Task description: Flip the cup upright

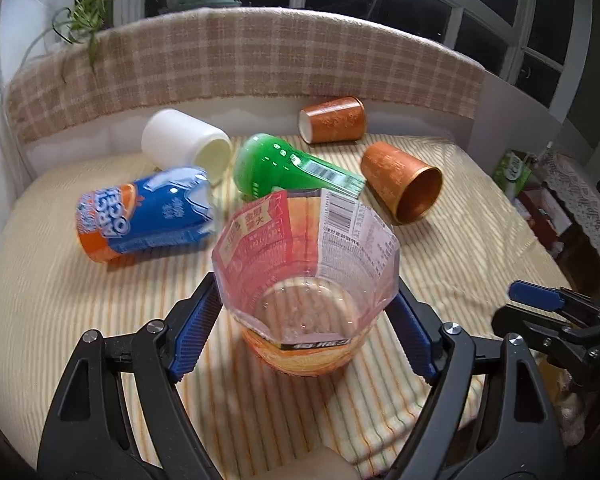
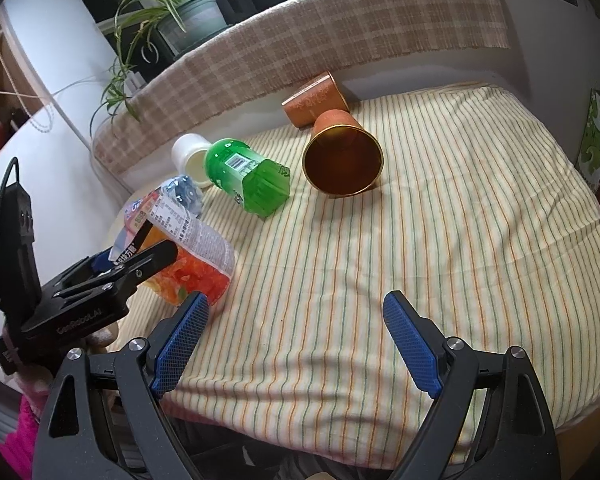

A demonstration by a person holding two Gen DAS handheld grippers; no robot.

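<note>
My left gripper (image 1: pixel 306 300) is shut on a clear cut-bottle cup with a red and orange label (image 1: pixel 306 276), held tilted with its mouth toward the camera, its base near the striped cloth. In the right wrist view the same cup (image 2: pixel 192 256) leans at the left in the left gripper (image 2: pixel 140 260). My right gripper (image 2: pixel 296 316) is open and empty over the striped cloth near the front edge; it also shows in the left wrist view (image 1: pixel 540 300).
Lying on their sides on the striped cloth (image 2: pixel 440 240): a blue cup (image 1: pixel 148 216), a white cup (image 1: pixel 186 144), a green cup (image 2: pixel 248 180) and two orange paper cups (image 2: pixel 342 156) (image 2: pixel 314 98). A plaid-covered ledge (image 1: pixel 240 60) with a potted plant (image 2: pixel 180 12) stands behind.
</note>
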